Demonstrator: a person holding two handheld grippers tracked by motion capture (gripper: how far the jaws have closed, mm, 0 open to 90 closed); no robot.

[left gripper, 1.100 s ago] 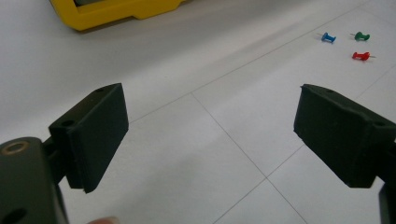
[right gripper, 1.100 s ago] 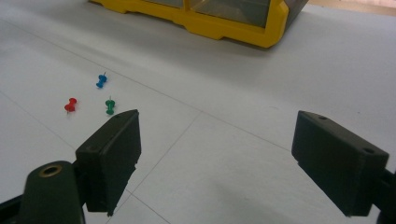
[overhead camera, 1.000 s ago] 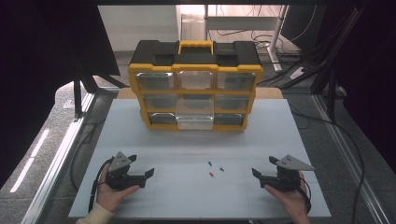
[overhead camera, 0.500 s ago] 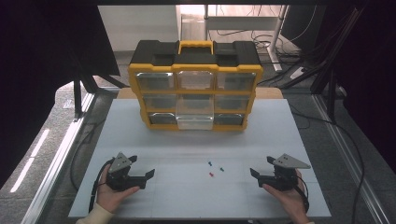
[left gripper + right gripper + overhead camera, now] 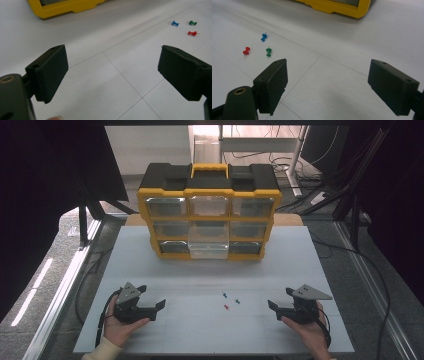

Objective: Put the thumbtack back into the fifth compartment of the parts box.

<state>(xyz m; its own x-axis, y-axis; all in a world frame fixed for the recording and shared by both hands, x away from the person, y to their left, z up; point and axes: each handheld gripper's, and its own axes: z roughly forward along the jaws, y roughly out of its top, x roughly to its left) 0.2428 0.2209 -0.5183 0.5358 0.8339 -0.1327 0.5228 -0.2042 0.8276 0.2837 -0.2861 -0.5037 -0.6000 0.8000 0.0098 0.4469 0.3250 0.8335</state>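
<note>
Pushpins, red (image 5: 226, 307), blue (image 5: 225, 295), green (image 5: 238, 301): high view, on the white table (image 5: 200, 330) between left gripper (image 5: 153, 304) and right gripper (image 5: 280, 302), nearer the right. Left gripper view: jaws spread wide, empty; pins beyond the right jaw. Right gripper view: jaws released; pins just past the left jaw, yellow organizer (image 5: 337, 6) far ahead.

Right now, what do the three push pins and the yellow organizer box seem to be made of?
Red pin, green pin and blue pin: glossy coloured heads that look like moulded plastic, each with a thin point, probably metal. Organizer box: yellow and black frame, matte, apparently hard plastic; its drawers are see-through, likely clear plastic.
</note>
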